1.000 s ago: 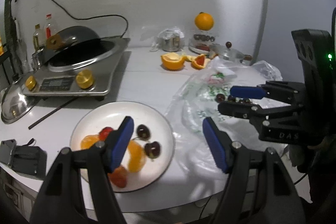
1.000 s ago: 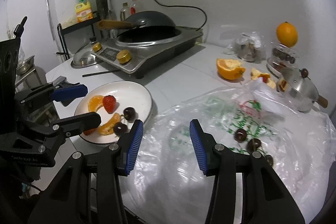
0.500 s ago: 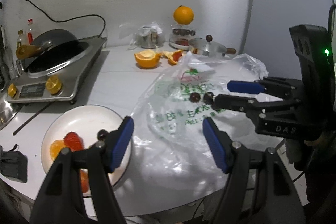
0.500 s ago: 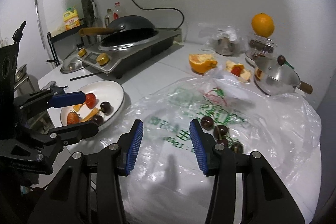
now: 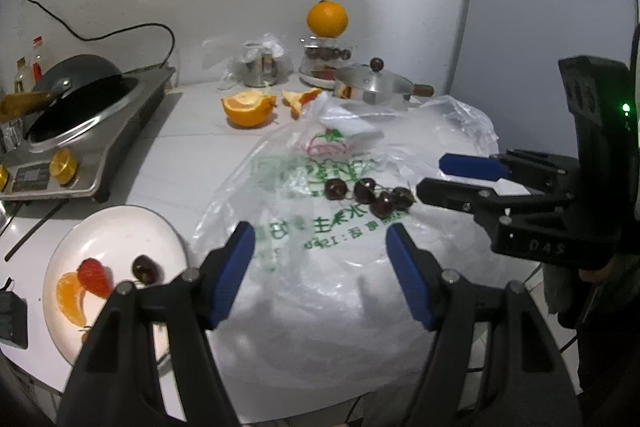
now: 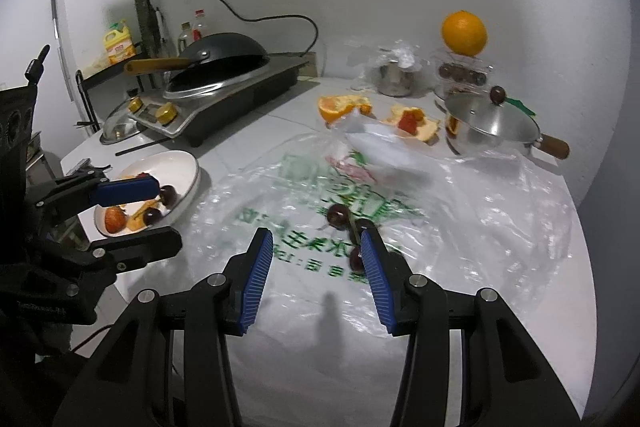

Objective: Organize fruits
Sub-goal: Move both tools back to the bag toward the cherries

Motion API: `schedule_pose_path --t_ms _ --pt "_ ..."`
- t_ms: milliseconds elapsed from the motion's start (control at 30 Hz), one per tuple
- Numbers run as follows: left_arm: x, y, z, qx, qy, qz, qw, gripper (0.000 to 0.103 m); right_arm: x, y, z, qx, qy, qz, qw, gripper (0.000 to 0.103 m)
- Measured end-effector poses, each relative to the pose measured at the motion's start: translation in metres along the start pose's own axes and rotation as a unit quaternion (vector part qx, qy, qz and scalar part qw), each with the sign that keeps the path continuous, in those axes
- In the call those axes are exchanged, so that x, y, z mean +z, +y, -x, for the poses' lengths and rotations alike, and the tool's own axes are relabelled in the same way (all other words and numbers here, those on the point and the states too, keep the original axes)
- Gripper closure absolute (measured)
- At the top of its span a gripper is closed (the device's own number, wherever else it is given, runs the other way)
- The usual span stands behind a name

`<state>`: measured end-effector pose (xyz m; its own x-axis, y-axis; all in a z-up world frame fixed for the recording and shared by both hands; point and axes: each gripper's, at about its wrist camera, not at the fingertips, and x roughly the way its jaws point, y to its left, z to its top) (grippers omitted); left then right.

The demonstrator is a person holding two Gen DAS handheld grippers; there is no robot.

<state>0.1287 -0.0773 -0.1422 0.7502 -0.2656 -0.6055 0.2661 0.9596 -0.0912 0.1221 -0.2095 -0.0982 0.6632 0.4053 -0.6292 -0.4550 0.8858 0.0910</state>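
Observation:
Several dark cherries (image 5: pixel 368 193) lie on a clear plastic bag (image 5: pixel 320 267) spread over the white table. A white plate (image 5: pixel 120 235) at the left holds an orange segment, a strawberry and cherries. My left gripper (image 5: pixel 322 267) hangs open over the near part of the bag, short of the cherries, with nothing between its fingers. My right gripper (image 6: pixel 316 259) is also open and empty, low over the bag. The cherries (image 6: pixel 338 215) sit just ahead of its right finger (image 6: pixel 376 267), which partly hides one. From the right wrist, the left gripper (image 6: pixel 168 213) shows in front of the plate (image 6: pixel 180 167).
An induction cooker with a black wok (image 5: pixel 76 95) stands at the back left. A halved orange (image 5: pixel 248 107), peel pieces, a lidded steel pot (image 5: pixel 372 87) and a whole orange on a glass jar (image 5: pixel 326 19) line the back. The table's edge runs close below both grippers.
Both grippers have moved right, away from the plate and over the plastic bag toward the cherries. Their jaws have kept the same width.

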Motion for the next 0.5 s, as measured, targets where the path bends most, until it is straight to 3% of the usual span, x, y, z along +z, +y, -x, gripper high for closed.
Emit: schedule_pose_path --t_ms 500 --pt "0.007 -0.02 -0.028 0.001 0.021 -0.001 0.9998 0.034 -0.015 -0.037 -0.013 0.0 0.017 -0.009 1.0 0.054"
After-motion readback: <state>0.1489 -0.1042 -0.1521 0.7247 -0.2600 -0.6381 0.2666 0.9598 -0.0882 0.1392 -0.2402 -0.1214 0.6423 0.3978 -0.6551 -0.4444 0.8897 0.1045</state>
